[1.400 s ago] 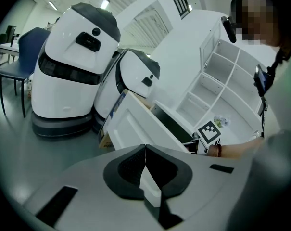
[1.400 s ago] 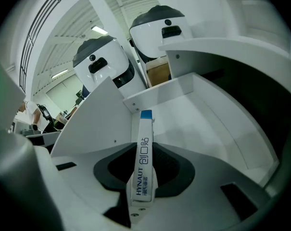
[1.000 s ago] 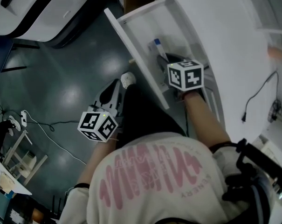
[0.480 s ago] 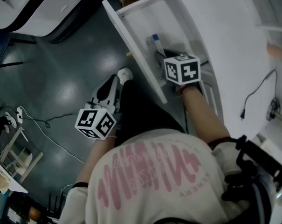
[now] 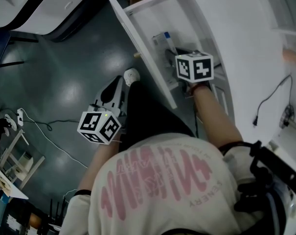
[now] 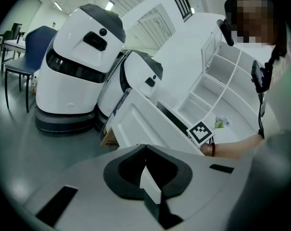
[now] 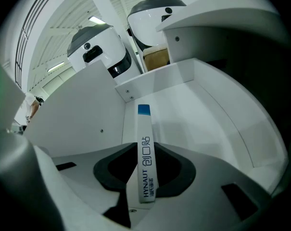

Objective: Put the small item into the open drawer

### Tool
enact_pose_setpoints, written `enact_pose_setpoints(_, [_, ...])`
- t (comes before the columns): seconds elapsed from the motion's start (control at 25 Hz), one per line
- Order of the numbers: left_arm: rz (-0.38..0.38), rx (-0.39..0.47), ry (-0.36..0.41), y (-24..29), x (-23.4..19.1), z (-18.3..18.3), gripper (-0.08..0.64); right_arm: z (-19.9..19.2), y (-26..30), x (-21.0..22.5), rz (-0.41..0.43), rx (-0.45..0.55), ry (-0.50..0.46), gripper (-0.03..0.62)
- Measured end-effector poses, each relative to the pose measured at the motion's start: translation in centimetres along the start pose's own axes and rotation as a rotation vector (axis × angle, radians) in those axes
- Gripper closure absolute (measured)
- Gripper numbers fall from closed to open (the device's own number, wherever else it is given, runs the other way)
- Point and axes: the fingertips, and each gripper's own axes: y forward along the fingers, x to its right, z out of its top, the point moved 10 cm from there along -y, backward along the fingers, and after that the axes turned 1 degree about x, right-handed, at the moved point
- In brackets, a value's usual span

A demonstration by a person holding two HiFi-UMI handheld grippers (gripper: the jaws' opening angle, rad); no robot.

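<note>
One slim box [image 7: 143, 129] was the whole job, and I had it clamped by its near end, edge-on, between the jaws of my right gripper [image 7: 145, 177]. That gripper was reaching inside the open drawer [image 5: 143, 48], which was pulled out from under the white cabinet [image 5: 245, 33]. The box's blue-tipped far end pointed toward the drawer's back corner, over the bare white bottom. Neither view showed whether it touched that bottom.

I judged that holding it by the end left most of its length free to be laid down flat. Reaching in from above the front panel kept my wrist off the drawer's walls.

My left gripper [image 6: 145, 147] hung low beside my leg over the grey floor [image 5: 64, 82], outside the drawer. Its jaws were together on nothing, and it appeared to have no part in this step, so it was parked out of the way.

By my reckoning the task was close to done, and what remained was to lower the box and part the jaws. Held on its narrow edge, the box could topple or slide as it was let go.
</note>
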Motion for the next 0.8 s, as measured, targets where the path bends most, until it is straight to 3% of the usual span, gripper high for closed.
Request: enact_pose_setpoints(0.8, [0.009,-0.026,-0.016,-0.2,-0.8,-0.5,0.531,0.0,1.2,1.4,-0.005,-0.009,0.05,0.426])
